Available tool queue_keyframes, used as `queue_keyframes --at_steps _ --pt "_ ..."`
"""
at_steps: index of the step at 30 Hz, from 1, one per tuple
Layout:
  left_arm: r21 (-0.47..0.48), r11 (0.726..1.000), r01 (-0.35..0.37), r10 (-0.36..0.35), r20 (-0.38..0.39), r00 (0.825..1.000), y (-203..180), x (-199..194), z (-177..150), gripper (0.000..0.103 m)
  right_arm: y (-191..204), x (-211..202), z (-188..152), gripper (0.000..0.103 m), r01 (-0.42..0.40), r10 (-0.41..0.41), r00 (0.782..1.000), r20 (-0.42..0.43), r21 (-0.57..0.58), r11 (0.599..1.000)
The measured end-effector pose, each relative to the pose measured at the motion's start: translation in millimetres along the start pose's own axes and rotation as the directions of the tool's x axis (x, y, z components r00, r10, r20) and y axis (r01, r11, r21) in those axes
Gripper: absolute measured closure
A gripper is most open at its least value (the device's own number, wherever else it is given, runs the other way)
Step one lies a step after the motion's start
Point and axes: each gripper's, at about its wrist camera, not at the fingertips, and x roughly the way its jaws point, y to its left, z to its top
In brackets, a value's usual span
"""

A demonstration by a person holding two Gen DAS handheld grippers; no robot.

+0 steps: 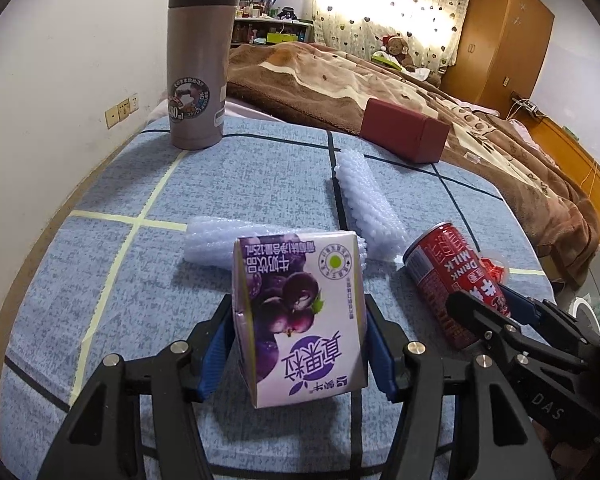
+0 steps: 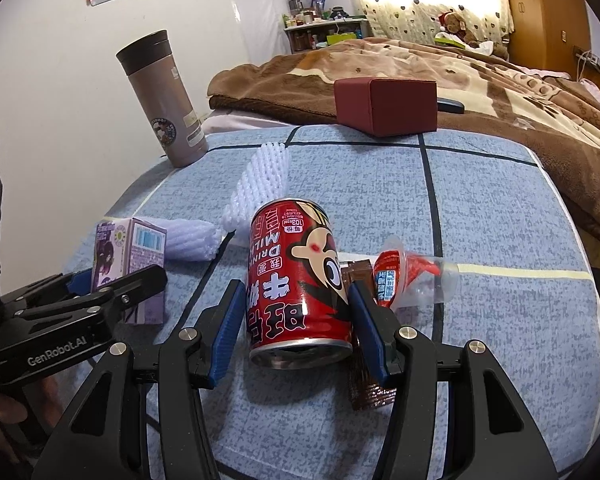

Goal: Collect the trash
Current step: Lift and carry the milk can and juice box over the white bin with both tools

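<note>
While both grippers reach over the blue checked bed (image 1: pixel 260 184), the left gripper (image 1: pixel 298 344) has its jaws clamped on an upright purple grape milk carton (image 1: pixel 300 320), and the right gripper (image 2: pixel 296 320) has its jaws clamped on a red milk drink can (image 2: pixel 298 284). White foam netting (image 1: pixel 368 204) lies just behind them.

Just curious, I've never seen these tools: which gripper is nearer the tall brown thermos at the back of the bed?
Left. The left gripper, clamped around the purple milk carton, sits on the thermos's side. The right gripper, around the red can, is farther across.
</note>
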Motion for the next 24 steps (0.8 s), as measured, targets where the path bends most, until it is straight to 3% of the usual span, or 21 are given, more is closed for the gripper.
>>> queue_keyframes --at_steps 24 --pt "0.025 0.999 0.037 -0.038 0.039 0.998 -27 -46 -24 0.041 -5 -45 -15 0.049 0.0 -0.001 0.996 0.087 0.013 1.0"
